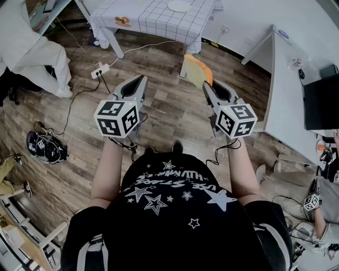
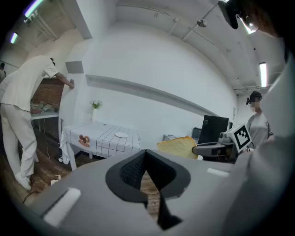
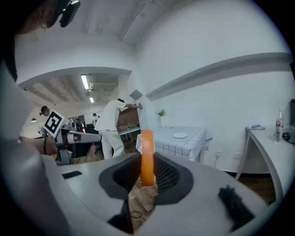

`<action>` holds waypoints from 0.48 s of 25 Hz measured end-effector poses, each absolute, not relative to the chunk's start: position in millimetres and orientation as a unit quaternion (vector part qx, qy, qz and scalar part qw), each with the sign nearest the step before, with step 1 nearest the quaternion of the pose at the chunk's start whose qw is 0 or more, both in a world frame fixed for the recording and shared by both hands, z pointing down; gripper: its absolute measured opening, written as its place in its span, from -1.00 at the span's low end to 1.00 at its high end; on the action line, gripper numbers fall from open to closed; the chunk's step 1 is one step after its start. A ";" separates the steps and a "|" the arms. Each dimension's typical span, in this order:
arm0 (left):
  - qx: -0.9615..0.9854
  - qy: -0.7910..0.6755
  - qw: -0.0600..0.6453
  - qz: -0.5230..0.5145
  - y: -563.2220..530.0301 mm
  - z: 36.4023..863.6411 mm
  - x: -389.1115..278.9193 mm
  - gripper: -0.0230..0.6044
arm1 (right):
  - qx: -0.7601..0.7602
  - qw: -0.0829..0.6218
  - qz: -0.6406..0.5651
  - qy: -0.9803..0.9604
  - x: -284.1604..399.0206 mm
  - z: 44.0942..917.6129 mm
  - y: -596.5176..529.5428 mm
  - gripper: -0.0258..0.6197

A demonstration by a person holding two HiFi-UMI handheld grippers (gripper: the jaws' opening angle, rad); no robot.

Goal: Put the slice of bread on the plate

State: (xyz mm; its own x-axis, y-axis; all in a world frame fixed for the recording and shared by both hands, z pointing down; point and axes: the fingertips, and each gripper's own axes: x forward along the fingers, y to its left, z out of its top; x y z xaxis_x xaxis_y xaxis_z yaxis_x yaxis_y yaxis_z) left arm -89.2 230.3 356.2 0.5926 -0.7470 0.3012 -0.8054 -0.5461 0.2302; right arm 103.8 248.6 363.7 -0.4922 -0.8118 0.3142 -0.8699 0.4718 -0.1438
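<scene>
A slice of bread [image 1: 197, 70] with an orange crust stands on edge between the jaws of my right gripper [image 1: 207, 84], which is shut on it. The right gripper view shows its crust edge [image 3: 147, 156] upright between the pads. My left gripper [image 1: 142, 79] is held level beside it, shut, with nothing in it [image 2: 146, 159]. From the left gripper view the bread [image 2: 177, 146] shows side-on. A white plate [image 1: 179, 6] lies on a table with a checked cloth [image 1: 153, 21], well ahead of both grippers. That plate [image 3: 180, 135] also appears small in the right gripper view.
A person in white [image 1: 37, 58] stands at the left. A power strip [image 1: 99, 69] and cables lie on the wooden floor. A white desk [image 1: 286, 90] with a dark monitor [image 1: 320, 100] runs along the right. Pastries [image 1: 123, 21] sit on the cloth's left end.
</scene>
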 end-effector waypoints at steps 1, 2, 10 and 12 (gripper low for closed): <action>0.873 -0.449 0.174 0.083 226.9 356.0 -91.3 -0.90 | 0.492 0.102 0.139 -0.853 103.6 362.8 246.6 -0.64; 0.871 -0.453 0.173 0.081 223.9 355.8 -93.0 -0.90 | 0.490 0.103 0.135 -0.855 103.3 362.0 244.7 -0.64; 0.877 -0.444 0.160 0.084 220.8 354.7 -77.5 -0.90 | 0.481 0.105 0.125 -0.861 103.3 359.8 236.6 -0.64; 0.879 -0.443 0.158 0.082 219.3 353.4 -76.3 -0.90 | 0.481 0.105 0.121 -0.862 103.0 357.0 234.9 -0.64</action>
